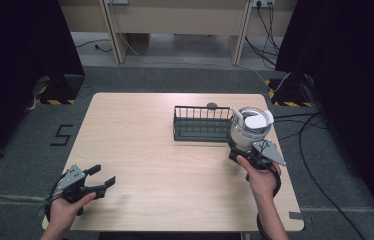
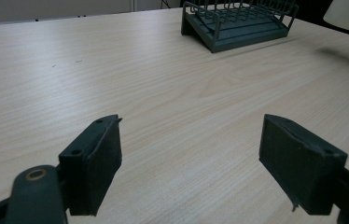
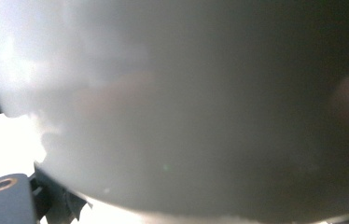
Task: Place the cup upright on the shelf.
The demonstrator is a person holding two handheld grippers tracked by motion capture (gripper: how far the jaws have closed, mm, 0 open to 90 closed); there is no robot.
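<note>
A black "5" (image 1: 60, 135) on the grey floor (image 1: 20, 150) left of the table (image 1: 140, 150).

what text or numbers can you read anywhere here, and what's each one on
"5" – marked in black on the grey floor, left of the table.
No lettering can be read on the see-through jug, the dark wire rack or either gripper.
The yellow and black stripes on the floor are a warning pattern, not text.
</note>
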